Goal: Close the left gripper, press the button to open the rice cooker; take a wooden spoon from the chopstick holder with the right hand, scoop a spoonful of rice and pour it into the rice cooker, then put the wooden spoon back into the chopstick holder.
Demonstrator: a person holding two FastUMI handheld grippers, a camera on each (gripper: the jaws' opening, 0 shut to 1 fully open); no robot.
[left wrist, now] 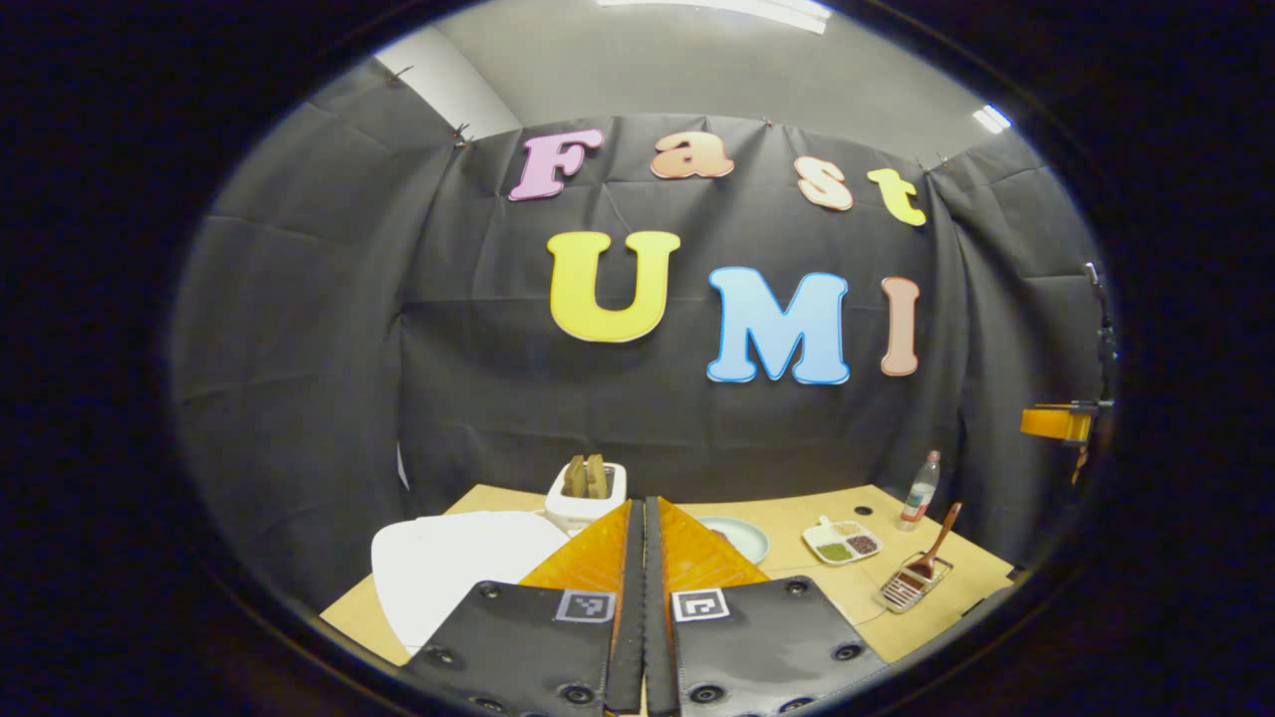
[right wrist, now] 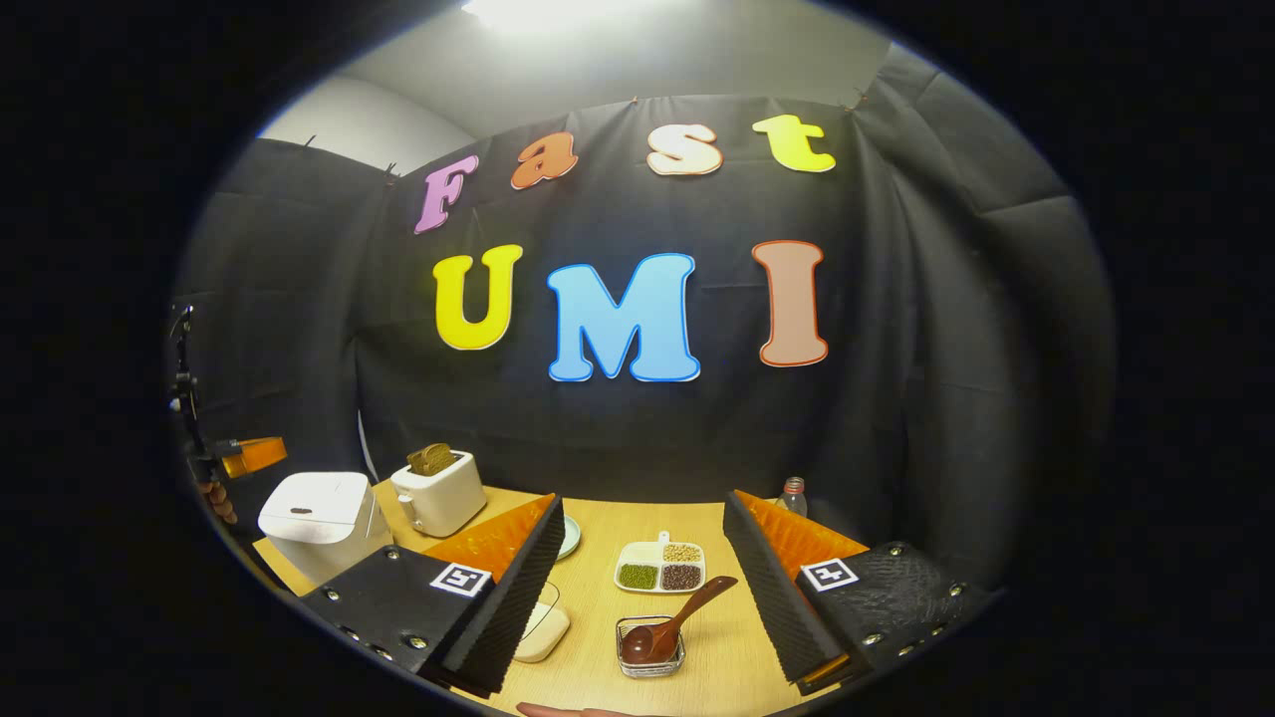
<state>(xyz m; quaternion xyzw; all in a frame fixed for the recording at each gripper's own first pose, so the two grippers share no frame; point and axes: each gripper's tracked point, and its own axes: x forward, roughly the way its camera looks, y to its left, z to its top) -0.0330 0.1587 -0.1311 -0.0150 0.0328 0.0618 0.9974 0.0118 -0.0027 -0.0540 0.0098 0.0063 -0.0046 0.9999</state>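
Left gripper view: left tool (left wrist: 644, 508) closed above white rice cooker (left wrist: 448, 568).

Both views look forward and slightly down over the wooden worktop (left wrist: 797, 518) toward the booth's back wall, from above its near edge. The left gripper view sits close above the white rice cooker (left wrist: 458, 568). The right gripper view stands farther right. The 2 views share the toaster (right wrist: 438, 490), the divided dish (right wrist: 659, 568) and the wooden spoon (right wrist: 667, 625).
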